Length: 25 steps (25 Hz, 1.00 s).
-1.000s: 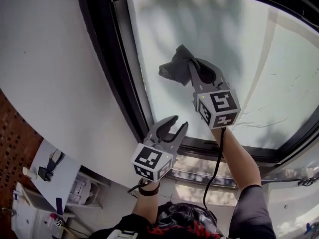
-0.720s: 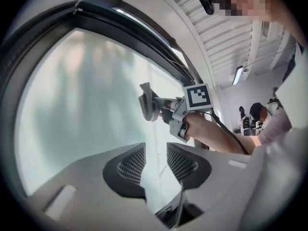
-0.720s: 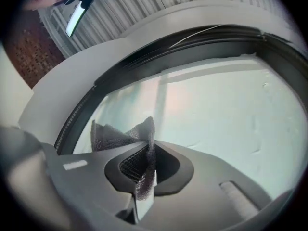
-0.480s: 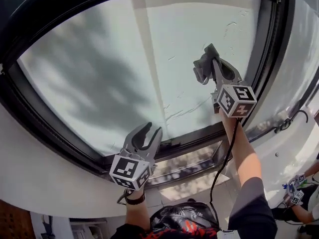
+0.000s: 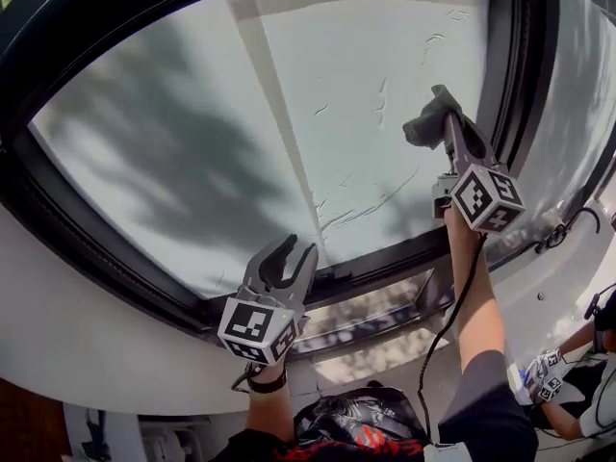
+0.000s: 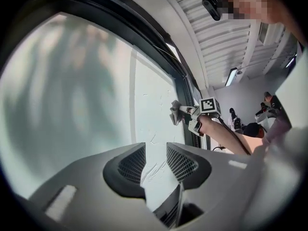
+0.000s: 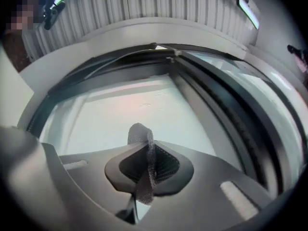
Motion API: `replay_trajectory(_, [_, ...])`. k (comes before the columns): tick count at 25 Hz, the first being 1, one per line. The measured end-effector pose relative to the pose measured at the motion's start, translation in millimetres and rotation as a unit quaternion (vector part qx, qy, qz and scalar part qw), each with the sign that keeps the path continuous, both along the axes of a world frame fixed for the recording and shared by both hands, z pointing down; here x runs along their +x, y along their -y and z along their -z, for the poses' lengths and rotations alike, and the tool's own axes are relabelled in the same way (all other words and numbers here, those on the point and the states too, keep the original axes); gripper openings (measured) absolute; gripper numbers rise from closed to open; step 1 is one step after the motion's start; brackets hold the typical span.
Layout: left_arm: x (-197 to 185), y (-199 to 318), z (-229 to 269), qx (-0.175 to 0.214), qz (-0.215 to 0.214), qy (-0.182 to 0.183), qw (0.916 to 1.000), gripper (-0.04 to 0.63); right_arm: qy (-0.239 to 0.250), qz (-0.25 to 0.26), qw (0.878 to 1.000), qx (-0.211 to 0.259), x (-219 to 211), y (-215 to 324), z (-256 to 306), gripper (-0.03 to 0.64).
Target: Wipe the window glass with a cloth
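Right gripper [image 5: 446, 118], jaws clamped on the cloth [image 5: 426, 125], is holding it at the window glass's [image 5: 289, 94] right edge, while left gripper [image 5: 289, 256] is hovering lower, half-open and empty.

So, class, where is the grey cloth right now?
In the head view, the grey cloth is pinched in the right gripper, up at the window glass near its right-hand frame.
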<state>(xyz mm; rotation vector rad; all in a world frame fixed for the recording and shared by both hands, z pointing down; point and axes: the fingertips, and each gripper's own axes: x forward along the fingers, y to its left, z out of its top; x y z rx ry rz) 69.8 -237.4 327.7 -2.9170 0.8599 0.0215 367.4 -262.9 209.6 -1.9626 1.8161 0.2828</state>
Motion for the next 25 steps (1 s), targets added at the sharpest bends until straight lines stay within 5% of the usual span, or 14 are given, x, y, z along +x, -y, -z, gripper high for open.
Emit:
replay_trajectory(3, [-20, 2, 0, 0.014, 0.013, 0.006, 0.9998, 0.123, -0.047, 0.091, 0.994, 0.045, -106, -1, 23, 0.018])
replay_trajectory(6, [-81, 11, 3, 0.024, 0.075, -0.005, 0.9969, 0.123, -0.084, 0.219, 0.970, 0.062, -231, 22, 34, 0.018])
replay_trajectory(12, [-215, -5, -11, 0.021, 0.215, -0.024, 0.9760, 0.099, -0.162, 0.399, 0.902, -0.008, -471, 72, -19, 0.018])
replay_trajectory(16, [-275, -17, 1, 0.026, 0.263, -0.023, 0.9641, 0.095, -0.165, 0.445, 0.879, -0.051, -590, 93, -23, 0.018])
replay_trajectory(20, [-286, -15, 13, 0.031, 0.275, -0.032, 0.9603, 0.095, -0.185, 0.403, 0.894, -0.057, -579, 101, -38, 0.018])
replay_trajectory(25, [-231, 9, 1, 0.004, 0.213, -0.033, 0.9764, 0.095, -0.168, 0.312, 0.934, -0.049, -447, 105, -33, 0.018])
